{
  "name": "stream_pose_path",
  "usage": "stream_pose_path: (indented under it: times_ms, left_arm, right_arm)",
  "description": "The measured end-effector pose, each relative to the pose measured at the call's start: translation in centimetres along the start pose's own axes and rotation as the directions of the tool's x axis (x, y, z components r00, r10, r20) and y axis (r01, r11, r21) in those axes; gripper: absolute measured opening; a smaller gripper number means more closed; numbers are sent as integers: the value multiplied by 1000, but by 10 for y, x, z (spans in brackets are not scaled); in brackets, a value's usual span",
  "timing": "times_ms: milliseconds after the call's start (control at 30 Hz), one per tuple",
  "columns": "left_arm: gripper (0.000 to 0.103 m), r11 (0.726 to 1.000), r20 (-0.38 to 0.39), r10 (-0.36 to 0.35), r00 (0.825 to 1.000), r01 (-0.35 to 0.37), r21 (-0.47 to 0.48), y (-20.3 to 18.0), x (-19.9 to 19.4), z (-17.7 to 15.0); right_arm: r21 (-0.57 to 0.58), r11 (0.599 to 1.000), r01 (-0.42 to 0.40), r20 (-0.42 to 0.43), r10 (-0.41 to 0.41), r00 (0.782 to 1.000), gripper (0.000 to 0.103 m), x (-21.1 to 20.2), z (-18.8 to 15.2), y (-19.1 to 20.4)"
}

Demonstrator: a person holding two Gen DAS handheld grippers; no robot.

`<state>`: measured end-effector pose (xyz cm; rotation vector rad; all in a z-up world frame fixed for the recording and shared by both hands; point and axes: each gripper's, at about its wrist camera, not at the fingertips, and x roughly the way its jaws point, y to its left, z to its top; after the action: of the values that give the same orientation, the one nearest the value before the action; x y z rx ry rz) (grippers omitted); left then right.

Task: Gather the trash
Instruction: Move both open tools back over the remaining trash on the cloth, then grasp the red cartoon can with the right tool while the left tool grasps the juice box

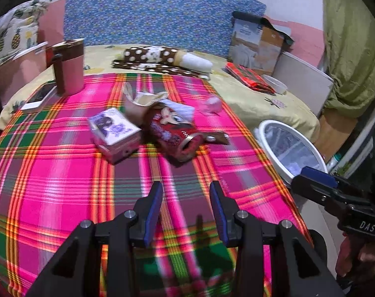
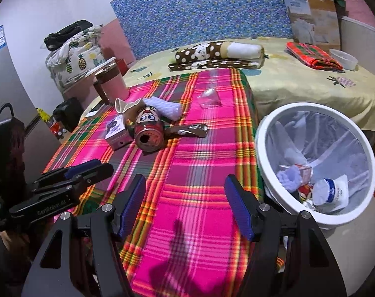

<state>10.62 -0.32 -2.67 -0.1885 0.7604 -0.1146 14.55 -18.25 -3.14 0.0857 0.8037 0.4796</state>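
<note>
Left gripper (image 1: 186, 210) and right gripper (image 2: 185, 206), foreground: both with jaws apart and holding nothing, poised over the near part of the plaid cloth (image 2: 197, 173). Red can (image 1: 174, 133), remaining trash: lying on its side mid-cloth with paper scraps and a small carton (image 1: 115, 133), straight ahead of the left gripper, which looks the nearer, its long axis running away with the open mouth facing both. White bin (image 2: 264, 153), lined and part-filled: beside the cloth's right edge, just beside the right gripper.
</note>
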Motion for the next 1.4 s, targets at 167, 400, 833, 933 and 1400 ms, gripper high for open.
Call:
stream_pose_path:
  times_ms: [167, 400, 833, 933, 1400]
  left_arm:
    - [41, 998, 8, 49, 999, -48, -43, 20, 0, 6]
    - [46, 991, 9, 101, 995, -100, -94, 43, 5, 15]
    - [49, 980, 6, 123, 992, -120, -161, 77, 15, 25]
    - [51, 979, 8, 115, 993, -112, -172, 81, 18, 28]
    - [54, 975, 14, 103, 995, -98, -201, 95, 25, 37]
  right_arm:
    - [-18, 1000, -23, -6, 23, 1000, 67, 8, 7, 6]
    - [-47, 998, -53, -17, 52, 998, 67, 27, 19, 22]
    - [-95, 991, -93, -76, 86, 993, 67, 67, 33, 40]
    - [-104, 990, -95, -85, 87, 993, 67, 75, 36, 42]
    - [-121, 989, -81, -133, 64, 989, 67, 107, 45, 47]
